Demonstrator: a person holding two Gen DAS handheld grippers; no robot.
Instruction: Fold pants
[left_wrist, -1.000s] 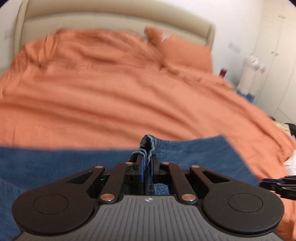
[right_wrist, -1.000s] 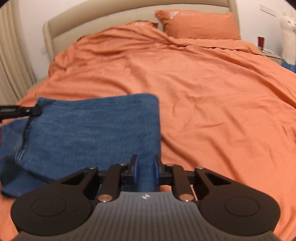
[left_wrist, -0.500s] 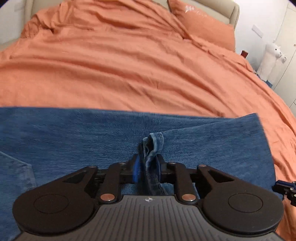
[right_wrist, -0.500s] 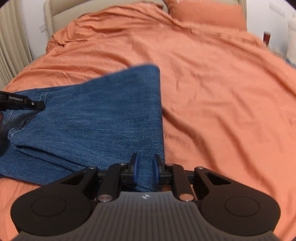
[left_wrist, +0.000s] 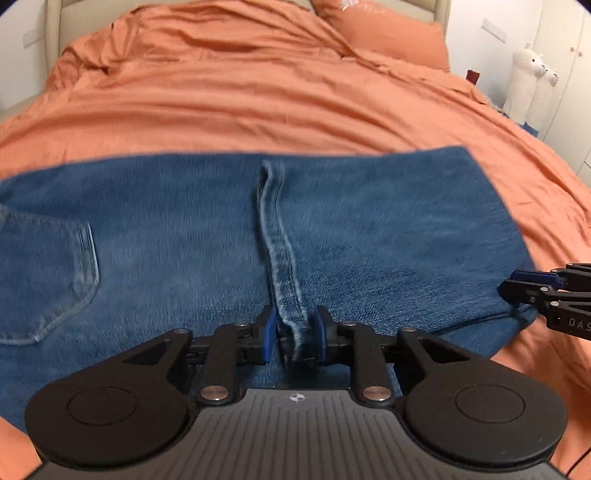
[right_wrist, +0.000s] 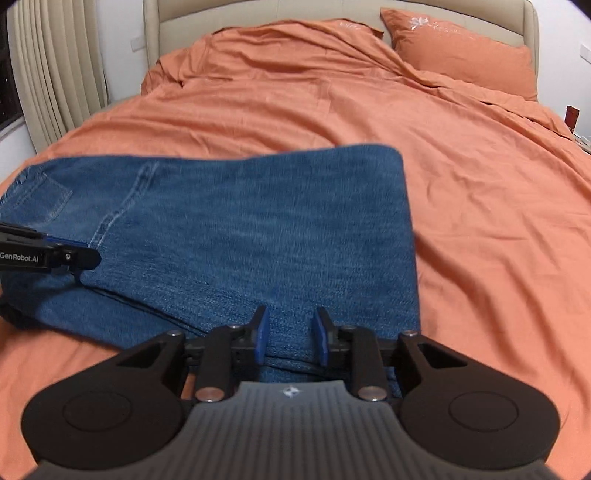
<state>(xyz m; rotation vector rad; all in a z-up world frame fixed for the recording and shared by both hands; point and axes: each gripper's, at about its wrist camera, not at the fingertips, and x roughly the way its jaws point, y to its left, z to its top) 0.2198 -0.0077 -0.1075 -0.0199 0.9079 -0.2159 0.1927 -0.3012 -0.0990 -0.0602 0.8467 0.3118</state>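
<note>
The blue denim pants (left_wrist: 369, 236) lie folded on the orange bed, also shown in the right wrist view (right_wrist: 258, 229). My left gripper (left_wrist: 294, 332) is low over the pants; its jaws stand apart with a thick denim seam (left_wrist: 275, 236) lying loose between them. A back pocket (left_wrist: 48, 273) shows at the left. My right gripper (right_wrist: 290, 336) is open at the near edge of the folded layer, with denim between the jaws and not pinched. Each gripper shows at the other view's edge, the left gripper (right_wrist: 70, 254) and the right gripper (left_wrist: 517, 284).
The orange duvet (right_wrist: 480, 184) covers the whole bed, with an orange pillow (right_wrist: 461, 55) and beige headboard (right_wrist: 295, 11) at the back. Curtains (right_wrist: 55, 74) hang at the left. White plush llamas (left_wrist: 528, 85) stand by the bed's right side.
Both grippers have come down toward the bed and laid the folded layer flat. The left jaws have opened and let go of the seam. The right jaws have widened too.
</note>
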